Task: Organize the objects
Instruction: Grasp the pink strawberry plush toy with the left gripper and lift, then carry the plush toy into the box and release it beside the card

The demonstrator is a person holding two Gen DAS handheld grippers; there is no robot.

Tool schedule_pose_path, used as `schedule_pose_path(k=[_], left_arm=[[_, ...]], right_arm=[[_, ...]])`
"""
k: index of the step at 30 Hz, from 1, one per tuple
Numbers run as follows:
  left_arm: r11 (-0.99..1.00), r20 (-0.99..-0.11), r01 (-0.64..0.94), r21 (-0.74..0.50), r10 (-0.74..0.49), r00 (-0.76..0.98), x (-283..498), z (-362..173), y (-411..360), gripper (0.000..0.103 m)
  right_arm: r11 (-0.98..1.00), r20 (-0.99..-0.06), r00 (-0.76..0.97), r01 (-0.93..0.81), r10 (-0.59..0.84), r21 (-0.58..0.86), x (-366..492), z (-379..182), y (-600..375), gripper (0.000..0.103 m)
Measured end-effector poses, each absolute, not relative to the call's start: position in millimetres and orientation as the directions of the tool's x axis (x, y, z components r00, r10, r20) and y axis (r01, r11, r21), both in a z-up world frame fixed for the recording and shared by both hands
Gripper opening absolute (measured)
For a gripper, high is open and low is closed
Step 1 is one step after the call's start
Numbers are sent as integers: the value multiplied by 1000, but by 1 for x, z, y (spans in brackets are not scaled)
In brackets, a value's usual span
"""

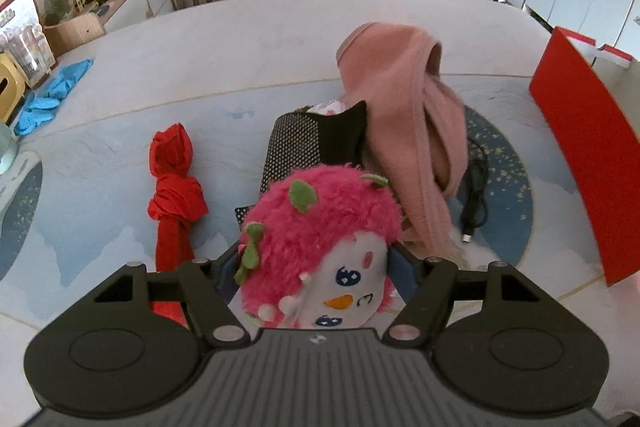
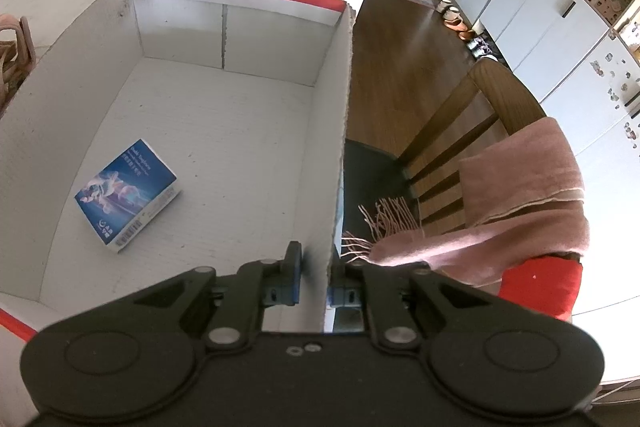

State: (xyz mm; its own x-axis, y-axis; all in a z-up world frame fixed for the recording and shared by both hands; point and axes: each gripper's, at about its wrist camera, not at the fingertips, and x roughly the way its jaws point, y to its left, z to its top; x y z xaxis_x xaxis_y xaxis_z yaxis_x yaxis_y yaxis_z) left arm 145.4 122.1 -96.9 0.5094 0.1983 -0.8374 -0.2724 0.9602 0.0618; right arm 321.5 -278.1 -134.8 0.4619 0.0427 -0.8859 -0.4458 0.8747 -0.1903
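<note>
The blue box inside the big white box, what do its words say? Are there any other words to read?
Blue box: white lines of writing at the top and a barcode on its side, all too small and blurred to read.
Red and white package at the left edge of the left wrist view: printed marks, too blurred to read.
Nothing else shows any words or numbers.

A fluffy pink plush toy (image 1: pixel 320 247) with green felt leaves, a white face and an orange beak sits between the left gripper (image 1: pixel 316 267) fingers. Just beyond it lie a black dotted pouch (image 1: pixel 296 147) and a pink scarf (image 1: pixel 404 115); a knotted red cloth (image 1: pixel 174 195) lies to its left. The white cardboard box (image 2: pixel 240 39), red-trimmed, holds a blue packet (image 2: pixel 126 193) ahead-left of the right gripper (image 2: pixel 316 267).
</note>
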Motion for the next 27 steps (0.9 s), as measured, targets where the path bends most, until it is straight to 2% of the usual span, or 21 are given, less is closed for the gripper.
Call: schedule_pose_path(k=[10, 27], left_arm=[[972, -819, -224, 72, 186, 543, 150, -49, 98, 72], [996, -760, 85, 26, -36, 649, 205, 4, -6, 72]], right_arm=[[879, -889, 454, -444, 54, -174, 322, -134, -280, 8], [859, -889, 446, -490, 100, -149, 320, -134, -283, 6]])
